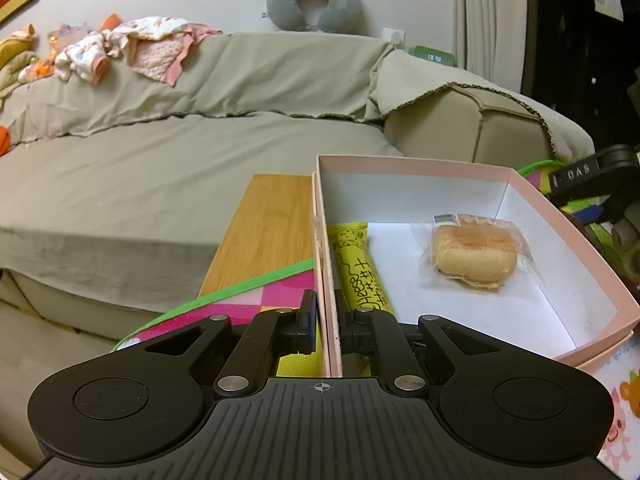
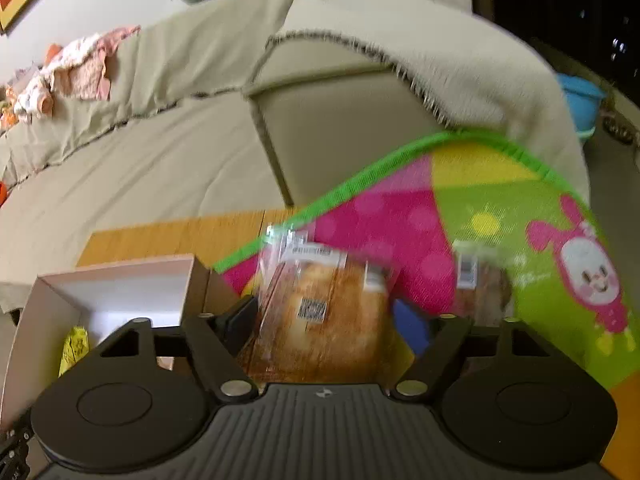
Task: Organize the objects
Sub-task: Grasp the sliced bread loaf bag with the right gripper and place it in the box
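Note:
A pink box (image 1: 560, 216) with a white inside stands on the table. It holds a yellow snack bar (image 1: 360, 264) along its left wall and a wrapped bun (image 1: 474, 254). My left gripper (image 1: 328, 328) is shut on the box's left wall, one finger inside and one outside. My right gripper (image 2: 324, 320) is shut on a wrapped bread (image 2: 320, 312) and holds it above the colourful mat (image 2: 500, 208), just right of the box (image 2: 120, 280). Another wrapped bread (image 2: 484, 284) lies on the mat to the right.
A wooden table top (image 1: 268, 232) carries the mat (image 1: 264, 300). A beige covered sofa (image 1: 160, 160) stands behind it with clothes (image 1: 120, 48) on its back. A blue bucket (image 2: 580, 100) stands on the floor at the far right.

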{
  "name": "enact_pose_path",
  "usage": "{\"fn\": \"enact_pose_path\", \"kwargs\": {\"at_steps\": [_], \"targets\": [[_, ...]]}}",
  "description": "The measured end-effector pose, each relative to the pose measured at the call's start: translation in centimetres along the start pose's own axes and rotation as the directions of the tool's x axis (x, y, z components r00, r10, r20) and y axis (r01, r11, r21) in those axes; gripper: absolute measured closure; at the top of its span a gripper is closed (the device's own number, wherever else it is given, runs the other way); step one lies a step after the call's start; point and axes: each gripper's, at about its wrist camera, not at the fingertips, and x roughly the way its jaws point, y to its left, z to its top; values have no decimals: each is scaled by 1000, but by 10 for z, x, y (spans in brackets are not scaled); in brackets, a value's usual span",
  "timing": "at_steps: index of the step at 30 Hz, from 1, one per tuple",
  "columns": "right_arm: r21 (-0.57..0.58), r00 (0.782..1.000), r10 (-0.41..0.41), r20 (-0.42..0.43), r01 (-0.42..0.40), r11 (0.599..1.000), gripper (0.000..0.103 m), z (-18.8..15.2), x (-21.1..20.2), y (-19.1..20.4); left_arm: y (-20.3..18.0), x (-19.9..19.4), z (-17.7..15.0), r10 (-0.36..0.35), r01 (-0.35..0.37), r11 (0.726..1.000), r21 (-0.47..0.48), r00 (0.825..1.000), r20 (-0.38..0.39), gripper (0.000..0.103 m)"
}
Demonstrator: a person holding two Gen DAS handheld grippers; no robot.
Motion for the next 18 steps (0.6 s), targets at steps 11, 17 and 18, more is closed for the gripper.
{"fn": "enact_pose_path", "kwargs": {"at_steps": [11,17,18], "targets": [[-67,999,-3,-38,0,998,44,-28,-75,-20,2,0,1,-1,1,1000,0,1000,2,93],[-111,999,21,-31,-25,994,44,-58,-129,-17,2,0,1,-3,3,1000,-4,1000,4,93],[-116,999,23,-29,-27,993,44,-62,-137,-16,2,0,1,-4,4,1000,-6,1000,4,93]]}}
